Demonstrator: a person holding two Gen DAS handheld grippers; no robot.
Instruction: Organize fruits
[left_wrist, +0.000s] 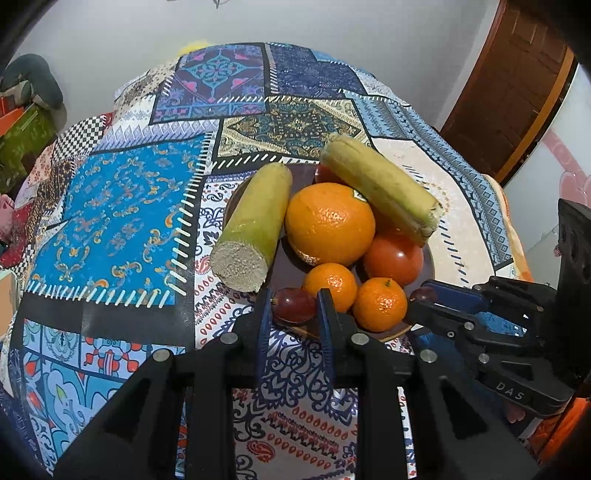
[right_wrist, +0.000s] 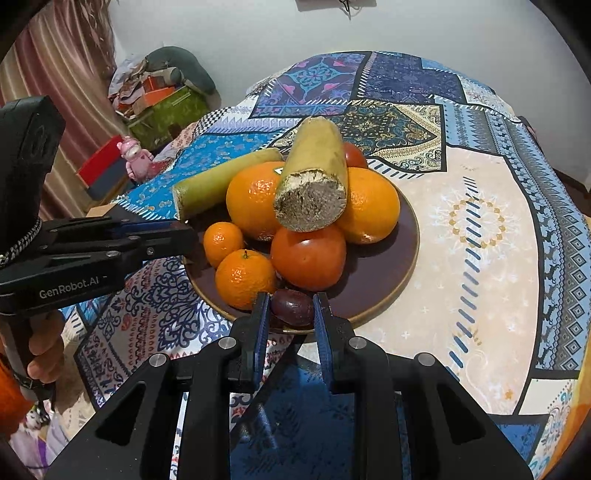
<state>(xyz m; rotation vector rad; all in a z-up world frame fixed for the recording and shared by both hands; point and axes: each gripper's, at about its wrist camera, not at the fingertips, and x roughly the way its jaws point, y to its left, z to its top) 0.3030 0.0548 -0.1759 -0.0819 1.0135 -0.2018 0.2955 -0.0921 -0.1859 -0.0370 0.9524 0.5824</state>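
Note:
A dark brown plate (right_wrist: 384, 280) holds two cut sugarcane pieces (left_wrist: 255, 225) (right_wrist: 314, 177), large oranges (left_wrist: 328, 221) (right_wrist: 255, 199), small mandarins (left_wrist: 380, 302) (right_wrist: 243, 277), tomatoes (left_wrist: 393, 258) (right_wrist: 308, 256) and red grapes. My left gripper (left_wrist: 293, 306) has its fingers on either side of a red grape (left_wrist: 293, 304) at the plate's near edge. My right gripper (right_wrist: 291, 306) likewise brackets a dark red grape (right_wrist: 291, 306) at the plate's rim. Both jaws sit narrow around the grapes; contact looks close on each.
The plate rests on a patchwork cloth (left_wrist: 122, 206) covering the table. The right gripper shows in the left wrist view (left_wrist: 436, 295), the left gripper in the right wrist view (right_wrist: 177, 229). Boxes and clutter (right_wrist: 162, 99) stand at the far left by the wall.

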